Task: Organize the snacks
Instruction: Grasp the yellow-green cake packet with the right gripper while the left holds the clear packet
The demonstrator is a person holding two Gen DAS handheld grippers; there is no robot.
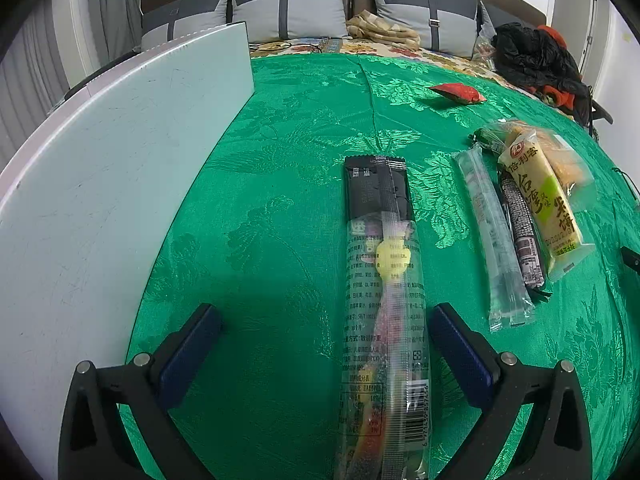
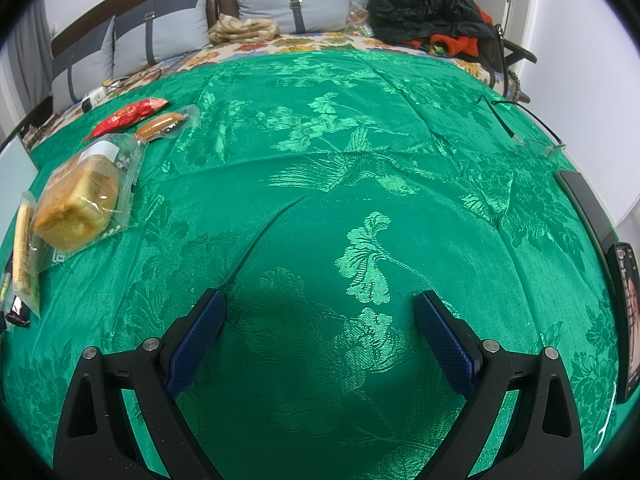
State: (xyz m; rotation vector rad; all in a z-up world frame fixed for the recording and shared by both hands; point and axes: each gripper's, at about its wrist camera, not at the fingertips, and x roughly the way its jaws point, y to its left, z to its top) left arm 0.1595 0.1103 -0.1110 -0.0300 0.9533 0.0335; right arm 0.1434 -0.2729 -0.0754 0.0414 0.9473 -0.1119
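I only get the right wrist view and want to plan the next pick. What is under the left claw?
Observer: The left claw is open, with a long snack stick lying between its fingers, not gripped.
Operator: Which way does the stick lie?
Observer: Lengthwise along the claw, its black end farthest away.
Operator: Anything close to it?
Observer: A clear pack lies to its right, apart from it.
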